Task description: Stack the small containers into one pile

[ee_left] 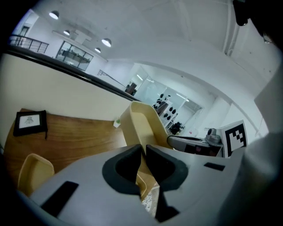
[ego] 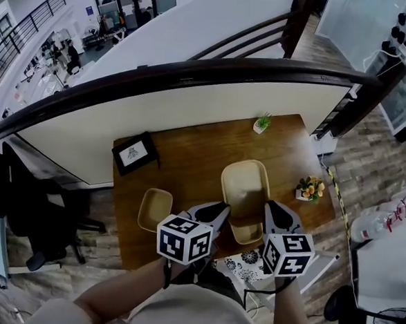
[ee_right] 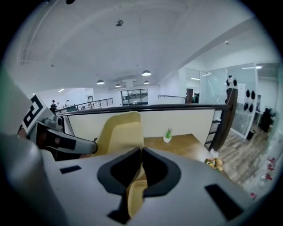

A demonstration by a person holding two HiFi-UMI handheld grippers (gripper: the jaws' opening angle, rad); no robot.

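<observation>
We stand at the near edge of the wooden counter (ego: 188,171). A low partition wall closes off its far side. The biggest task piece is the tan container (ego: 243,185), which sits mid-counter with its near end towards us. We hold it from both sides at once. The left gripper (ego: 224,209) has its fingers (ee_left: 124,170) pinched together on the thin rim at the near left. The right gripper (ee_right: 141,154) has its fingers (ee_right: 117,172) clamped on the rim at the near right. We judge that the two-sided grip is there to keep the long, light shell level and stop it twisting as it is carried. Its far end looks raised in the left gripper view, but we cannot tell whether the base is off the wood.

The smaller tan container (ego: 154,208) lies open side up to the left, near the front edge and well apart from the held one. Bare wood runs between them, so the way across looks open.

The picture frame (ego: 134,153) is far left and out of that lane. The flower pot (ego: 310,189) sits just beside the held container's right side, the closest thing to snag. The little green plant (ego: 262,123) stands at the far edge.
</observation>
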